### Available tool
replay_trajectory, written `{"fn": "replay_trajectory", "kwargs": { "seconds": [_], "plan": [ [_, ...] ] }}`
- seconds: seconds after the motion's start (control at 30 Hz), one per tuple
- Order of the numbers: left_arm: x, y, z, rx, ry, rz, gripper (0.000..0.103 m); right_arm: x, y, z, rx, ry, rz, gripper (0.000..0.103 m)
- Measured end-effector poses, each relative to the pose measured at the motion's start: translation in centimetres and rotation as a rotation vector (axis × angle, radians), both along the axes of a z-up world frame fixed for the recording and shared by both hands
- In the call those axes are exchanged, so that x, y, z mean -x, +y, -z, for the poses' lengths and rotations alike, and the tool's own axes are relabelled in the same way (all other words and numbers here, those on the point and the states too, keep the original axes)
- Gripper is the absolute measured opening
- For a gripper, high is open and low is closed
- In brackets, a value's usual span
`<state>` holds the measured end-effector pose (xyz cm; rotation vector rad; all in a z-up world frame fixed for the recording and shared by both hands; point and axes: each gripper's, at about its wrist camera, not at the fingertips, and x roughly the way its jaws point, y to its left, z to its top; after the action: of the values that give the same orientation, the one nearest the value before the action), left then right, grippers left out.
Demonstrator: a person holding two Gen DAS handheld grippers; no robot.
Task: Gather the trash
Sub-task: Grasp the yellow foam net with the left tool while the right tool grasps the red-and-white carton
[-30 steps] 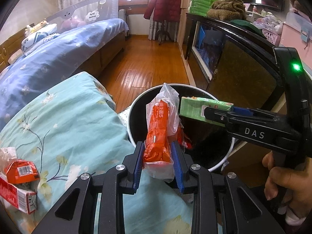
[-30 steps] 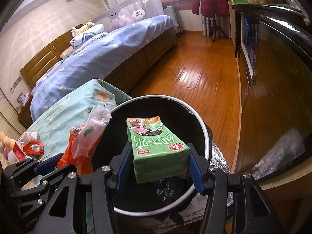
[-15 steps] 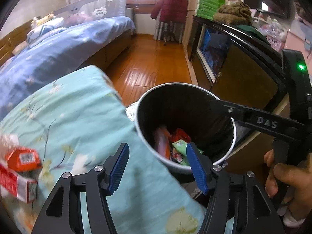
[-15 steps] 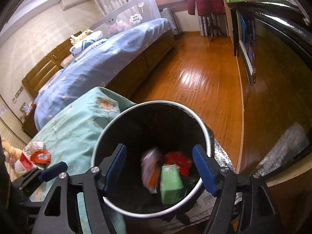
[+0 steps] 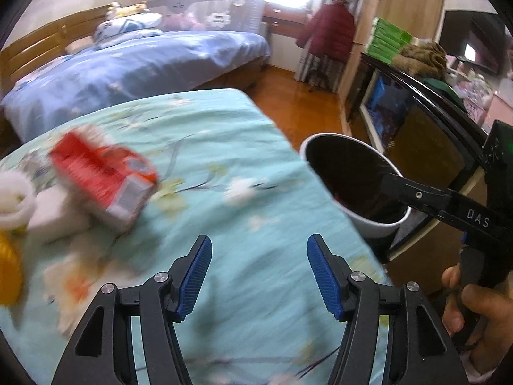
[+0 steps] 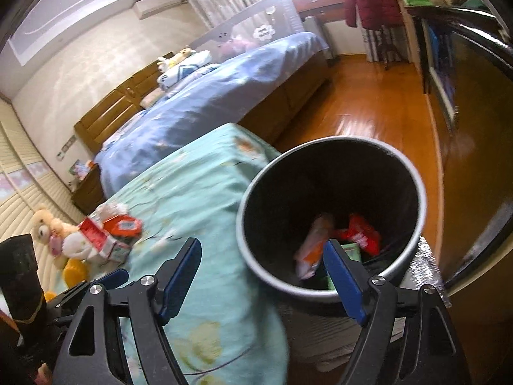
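A round black trash bin (image 6: 413,234) with a pale rim stands beside the teal floral bedspread (image 6: 198,199). Inside it lie an orange snack bag (image 6: 312,247), a red wrapper (image 6: 362,232) and a green carton (image 6: 351,250). My right gripper (image 6: 264,277) is open and empty above the bin's near rim. My left gripper (image 5: 259,271) is open and empty over the bedspread (image 5: 224,160), with the bin (image 5: 388,223) to its right. Red packaging (image 5: 102,176) lies blurred on the bedspread to the left; it also shows in the right wrist view (image 6: 112,231).
A white object (image 5: 16,202) and a yellow one (image 5: 8,272) lie at the left edge. Stuffed toys (image 6: 54,234) sit beside the red packaging. A blue-covered bed (image 6: 224,89) stands behind, a dark cabinet (image 5: 433,147) to the right, and wooden floor (image 6: 368,109) between.
Both grippers opened and dropped the orange bag and green carton into the bin. The left gripper then swung left over the bedspread, towards the red packaging; the right one shifted slightly left.
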<state>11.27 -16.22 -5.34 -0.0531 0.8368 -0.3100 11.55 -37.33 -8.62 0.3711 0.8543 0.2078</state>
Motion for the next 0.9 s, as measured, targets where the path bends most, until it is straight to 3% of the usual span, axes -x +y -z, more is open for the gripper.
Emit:
{"fn": "replay_trajectory", "kwargs": {
  "seconds": [0.43,0.9],
  "plan": [
    [5.0,6.4,-1.3,-0.005,-0.028,-0.178,0.062,1.2,7.0,0.2,-0.042,-0.014,-0.166,0.080],
    [9.9,11.2,-1.3,-0.018,-0.027,-0.303,0.062,1.3,13.8,0.7,-0.036,-0.011,-0.329,0.080]
  ]
}}
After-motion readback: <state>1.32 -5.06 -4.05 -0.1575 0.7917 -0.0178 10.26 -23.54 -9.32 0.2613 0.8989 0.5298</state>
